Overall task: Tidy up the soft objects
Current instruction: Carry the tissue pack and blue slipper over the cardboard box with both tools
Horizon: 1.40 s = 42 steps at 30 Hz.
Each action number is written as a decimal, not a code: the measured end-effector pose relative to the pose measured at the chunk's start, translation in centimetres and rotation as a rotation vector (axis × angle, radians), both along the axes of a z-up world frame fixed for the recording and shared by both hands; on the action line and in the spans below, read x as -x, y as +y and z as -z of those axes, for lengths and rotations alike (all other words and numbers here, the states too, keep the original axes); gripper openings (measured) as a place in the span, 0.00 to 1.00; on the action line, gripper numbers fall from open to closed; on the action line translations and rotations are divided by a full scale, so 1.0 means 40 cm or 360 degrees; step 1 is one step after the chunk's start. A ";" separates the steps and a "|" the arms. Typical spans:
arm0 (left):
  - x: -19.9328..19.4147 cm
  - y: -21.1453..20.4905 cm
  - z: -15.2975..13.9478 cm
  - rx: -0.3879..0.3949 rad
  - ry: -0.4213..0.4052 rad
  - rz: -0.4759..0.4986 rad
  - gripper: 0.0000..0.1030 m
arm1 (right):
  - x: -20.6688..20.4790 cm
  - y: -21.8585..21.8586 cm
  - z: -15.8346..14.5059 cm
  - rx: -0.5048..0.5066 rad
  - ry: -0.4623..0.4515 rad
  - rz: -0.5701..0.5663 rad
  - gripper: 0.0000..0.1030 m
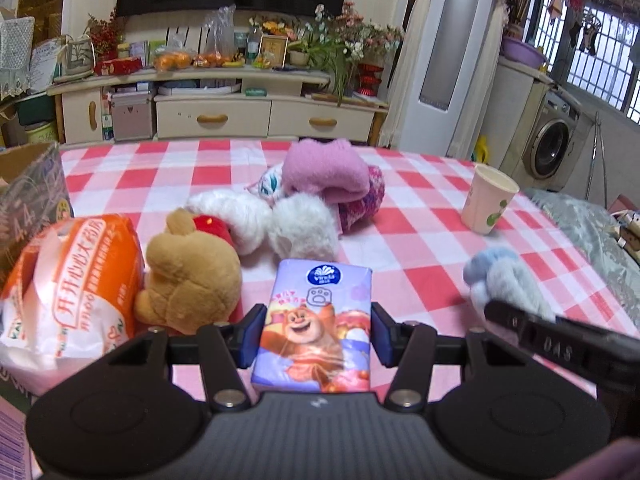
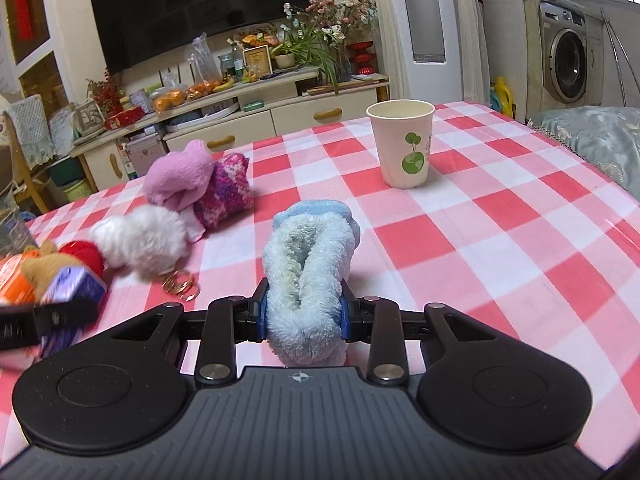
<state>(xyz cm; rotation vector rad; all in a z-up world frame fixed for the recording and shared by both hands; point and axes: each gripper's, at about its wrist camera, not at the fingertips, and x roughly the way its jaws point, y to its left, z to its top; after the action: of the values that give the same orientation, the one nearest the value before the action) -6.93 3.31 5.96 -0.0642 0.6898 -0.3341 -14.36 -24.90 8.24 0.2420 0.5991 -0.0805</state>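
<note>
My left gripper (image 1: 318, 332) is shut on a purple tissue pack (image 1: 316, 320) printed with a cartoon bear, held above the checked tablecloth. My right gripper (image 2: 304, 312) is shut on a fluffy pale-blue soft item (image 2: 310, 264); the same pale-blue item (image 1: 500, 280) shows at the right of the left wrist view. Left of the tissue pack lie a brown plush bear (image 1: 192, 276) with a red part and an orange-and-white pack (image 1: 72, 292). Behind them sit a white fluffy toy (image 1: 272, 224) and a pink sock bundle (image 1: 332, 180). In the right wrist view the white toy (image 2: 140, 240) and the pink bundle (image 2: 200, 184) lie at the left.
A paper cup (image 2: 402, 144) with a green print stands upright at the far right of the table (image 2: 500, 240). A cardboard box (image 1: 28, 192) stands at the table's left edge. Gold key rings (image 2: 180, 282) lie by the white toy. A cabinet and a washing machine stand beyond the table.
</note>
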 end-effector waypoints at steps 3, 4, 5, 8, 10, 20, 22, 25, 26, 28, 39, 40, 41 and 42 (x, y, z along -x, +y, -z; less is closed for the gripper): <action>0.017 0.006 -0.014 0.0006 -0.0048 0.0009 0.52 | 0.024 0.004 -0.004 0.0034 0.0003 -0.0016 0.37; 0.022 0.009 -0.017 0.0009 -0.0060 0.0010 0.52 | 0.028 0.004 -0.006 0.0043 0.0003 -0.0020 0.37; 0.026 0.012 -0.019 0.0014 -0.0067 0.0010 0.52 | 0.035 0.004 -0.006 0.0048 0.0004 -0.0020 0.37; 0.036 0.023 -0.027 0.0025 -0.0094 0.0007 0.51 | 0.046 0.001 -0.008 0.0039 0.0009 -0.0013 0.37; 0.041 0.029 -0.035 0.0030 -0.0117 0.0004 0.52 | 0.053 0.003 -0.013 0.0052 0.0008 -0.0015 0.37; 0.054 0.085 -0.082 0.0098 -0.0226 -0.0052 0.51 | 0.073 0.038 -0.053 0.0074 -0.0042 -0.0085 0.37; 0.055 0.103 -0.093 0.0118 -0.0251 -0.0073 0.52 | 0.066 0.052 -0.065 0.0069 -0.0052 -0.0115 0.37; 0.054 0.132 -0.115 0.0144 -0.0292 -0.0114 0.52 | 0.052 0.080 -0.085 0.0076 -0.0073 -0.0172 0.37; 0.053 0.142 -0.122 0.0157 -0.0303 -0.0129 0.52 | 0.047 0.092 -0.093 0.0077 -0.0082 -0.0197 0.37; 0.051 0.167 -0.138 0.0183 -0.0322 -0.0164 0.52 | 0.037 0.117 -0.111 0.0080 -0.0102 -0.0247 0.37; 0.030 0.353 -0.202 0.0234 -0.0428 -0.0488 0.52 | -0.036 0.294 -0.204 0.0061 -0.0216 -0.0581 0.37; 0.024 0.374 -0.204 0.0231 -0.0428 -0.0532 0.52 | -0.048 0.320 -0.212 0.0055 -0.0225 -0.0614 0.37; 0.022 0.389 -0.203 0.0234 -0.0426 -0.0566 0.52 | -0.059 0.342 -0.218 0.0048 -0.0234 -0.0647 0.37; 0.017 0.408 -0.204 0.0241 -0.0422 -0.0606 0.52 | -0.070 0.360 -0.225 0.0037 -0.0244 -0.0682 0.37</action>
<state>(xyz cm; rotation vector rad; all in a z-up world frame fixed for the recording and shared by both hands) -7.60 19.62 14.13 -0.2865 0.3767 -0.0258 -11.55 -10.49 17.24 0.0918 0.4861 0.3419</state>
